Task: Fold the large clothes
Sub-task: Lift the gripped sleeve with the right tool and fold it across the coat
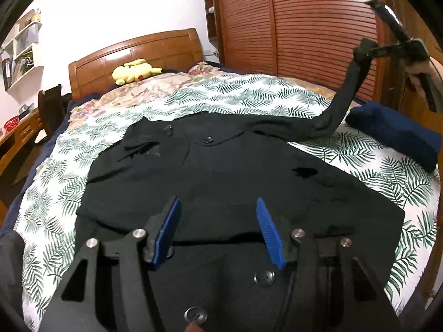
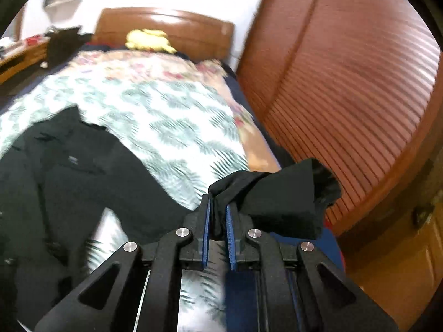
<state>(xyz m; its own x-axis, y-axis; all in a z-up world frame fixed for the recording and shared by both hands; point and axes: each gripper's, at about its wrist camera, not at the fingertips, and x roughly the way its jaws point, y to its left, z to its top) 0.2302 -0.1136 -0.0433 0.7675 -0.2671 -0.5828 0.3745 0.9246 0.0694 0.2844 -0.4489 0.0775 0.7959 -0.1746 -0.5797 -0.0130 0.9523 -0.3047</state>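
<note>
Shirt [image 1: 221, 171], black and buttoned, lies spread on the leaf-print bedspread [image 1: 387, 188], its sleeve [image 1: 343, 94] lifted off the bed. Right gripper [image 2: 218, 207] is clamped on the sleeve end, cloth bunched between its blue pads. Left gripper [image 1: 218, 207] hovers over the shirt's hem, jaws apart, holding nothing. A folded navy cloth [image 1: 398, 132] lies beside the shirt.
</note>
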